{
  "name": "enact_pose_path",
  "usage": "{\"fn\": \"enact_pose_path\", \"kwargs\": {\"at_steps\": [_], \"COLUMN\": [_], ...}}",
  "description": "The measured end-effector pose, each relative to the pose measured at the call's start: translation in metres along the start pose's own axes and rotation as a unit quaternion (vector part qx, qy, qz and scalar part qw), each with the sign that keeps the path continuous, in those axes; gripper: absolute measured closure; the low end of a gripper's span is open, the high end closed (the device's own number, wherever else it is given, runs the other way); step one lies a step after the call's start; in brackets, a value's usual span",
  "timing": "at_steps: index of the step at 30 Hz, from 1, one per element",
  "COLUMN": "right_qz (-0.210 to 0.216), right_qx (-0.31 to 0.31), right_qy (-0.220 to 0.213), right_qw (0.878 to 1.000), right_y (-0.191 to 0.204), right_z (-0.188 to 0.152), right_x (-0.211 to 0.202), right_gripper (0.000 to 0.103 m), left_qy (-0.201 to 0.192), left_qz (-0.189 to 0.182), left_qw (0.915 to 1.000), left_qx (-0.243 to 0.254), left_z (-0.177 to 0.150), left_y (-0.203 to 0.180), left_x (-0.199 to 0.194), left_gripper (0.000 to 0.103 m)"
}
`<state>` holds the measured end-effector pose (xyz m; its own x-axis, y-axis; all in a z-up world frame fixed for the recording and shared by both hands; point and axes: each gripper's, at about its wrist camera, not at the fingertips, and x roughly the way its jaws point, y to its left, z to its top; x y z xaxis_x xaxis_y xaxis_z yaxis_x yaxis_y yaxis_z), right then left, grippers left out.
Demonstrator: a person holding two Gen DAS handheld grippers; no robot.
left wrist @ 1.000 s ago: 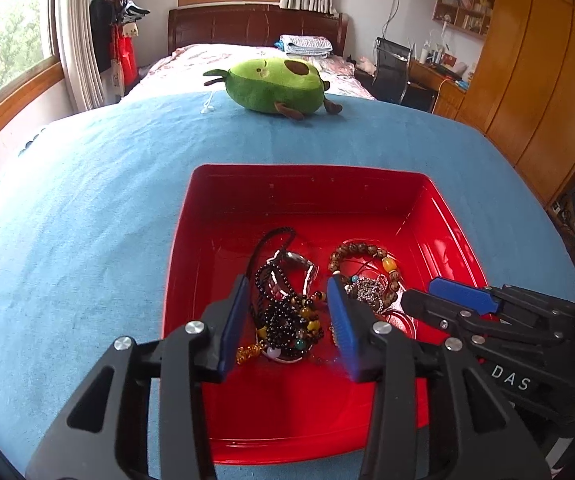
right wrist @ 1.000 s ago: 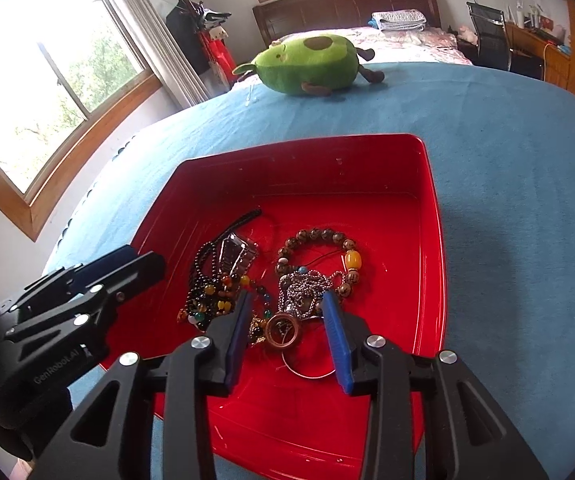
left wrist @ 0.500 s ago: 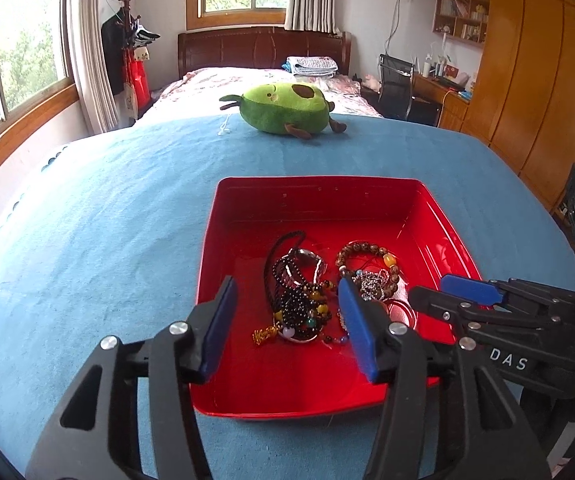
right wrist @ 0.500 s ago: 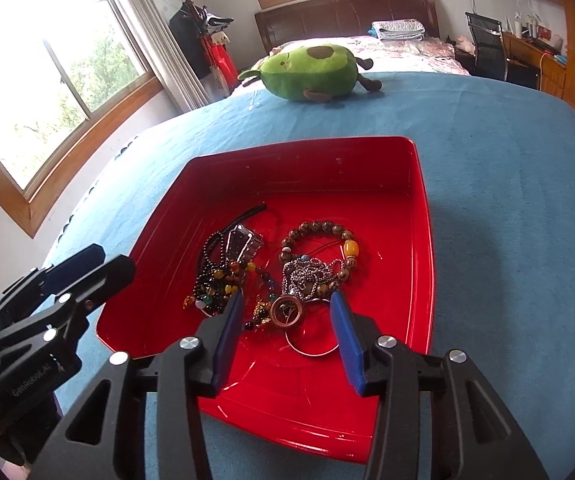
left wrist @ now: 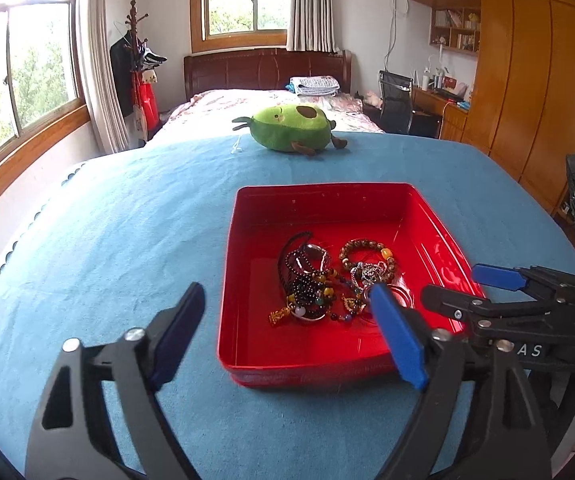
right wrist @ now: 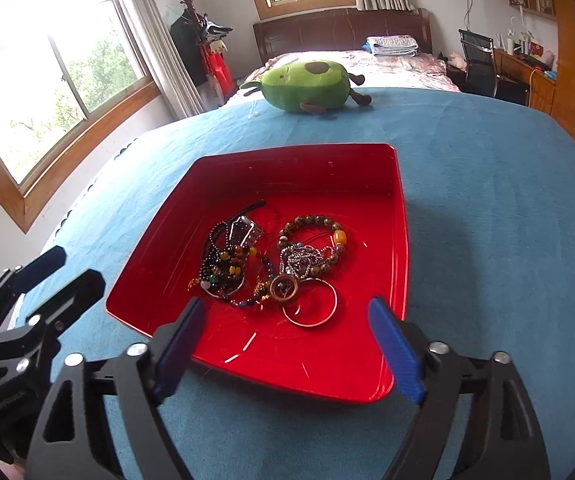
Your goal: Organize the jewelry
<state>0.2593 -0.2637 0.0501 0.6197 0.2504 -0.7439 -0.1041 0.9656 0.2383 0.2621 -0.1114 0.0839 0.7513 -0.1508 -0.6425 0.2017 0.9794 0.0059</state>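
Left wrist view: the left gripper (left wrist: pixel 287 316) hangs over the blue cloth (left wrist: pixel 127 232) at the near edge of the red tray (left wrist: pixel 327 196), its fingers spread wide and holding nothing. One finger is off the tray's left side, the other over its near right part. All the jewelry (left wrist: pixel 327 284) lies in the tray, in its middle toward the near side: a dark bead strand (left wrist: pixel 303 280) with coloured beads on the left, a brown bead bracelet (left wrist: pixel 367 252) with one yellow bead to its right, and a silver chain bunched inside the bracelet's loop. The right gripper (left wrist: pixel 467 284) juts in from the right over the tray's right rim. A green plush (left wrist: pixel 291 128) sits well beyond the tray's far edge.

Right wrist view: the right gripper (right wrist: pixel 285 328) is also splayed and empty, poised over the tray's (right wrist: pixel 399 200) near rim. Nearest it in the tray lie a thin metal bangle (right wrist: pixel 311 304) and, touching it, a thick ring (right wrist: pixel 285 290). The strands overlap each other. The left gripper (right wrist: pixel 59 276) shows beyond the tray's left rim, apart from it.

By my reading, gathering is done, since no piece shows on the cloth outside the tray. What may remain is untangling, as the pieces are still heaped together; no other container shows.
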Motion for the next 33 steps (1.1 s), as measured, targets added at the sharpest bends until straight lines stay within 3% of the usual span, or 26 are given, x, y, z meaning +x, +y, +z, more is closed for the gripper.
{"fn": "enact_pose_path", "kwargs": {"at_steps": [2,6,13,17,25,33], "right_qz": [-0.010,-0.033,-0.016,0.000,-0.013,-0.013], "right_qx": [0.000,0.008,0.037,0.042,0.037,0.046], "right_qy": [-0.003,0.006,0.077,0.092,0.119,0.135], "right_qw": [1.000,0.999,0.996,0.995,0.992,0.990], "right_y": [0.001,0.000,-0.001,0.004,0.010,0.004], "right_z": [-0.003,-0.012,-0.032,-0.039,-0.047,-0.046], "right_x": [-0.006,-0.017,-0.015,-0.017,-0.001,0.014], "right_gripper": [0.004,0.004,0.004,0.004,0.004,0.004], "left_qy": [-0.002,0.015,0.094,0.120,0.168,0.176], "left_qz": [0.004,0.013,0.013,0.006,0.004,-0.004], "left_qw": [1.0000,0.9998,0.9953,0.9925,0.9856,0.9840], "left_qx": [0.002,0.001,-0.016,-0.023,-0.021,-0.026], "left_z": [-0.003,-0.009,-0.024,-0.030,-0.037,-0.037], "left_y": [0.002,0.010,0.026,0.029,0.022,0.023], "left_x": [-0.007,-0.015,-0.011,-0.003,0.025,0.036], "left_gripper": [0.009,0.003,0.003,0.003,0.003,0.003]}}
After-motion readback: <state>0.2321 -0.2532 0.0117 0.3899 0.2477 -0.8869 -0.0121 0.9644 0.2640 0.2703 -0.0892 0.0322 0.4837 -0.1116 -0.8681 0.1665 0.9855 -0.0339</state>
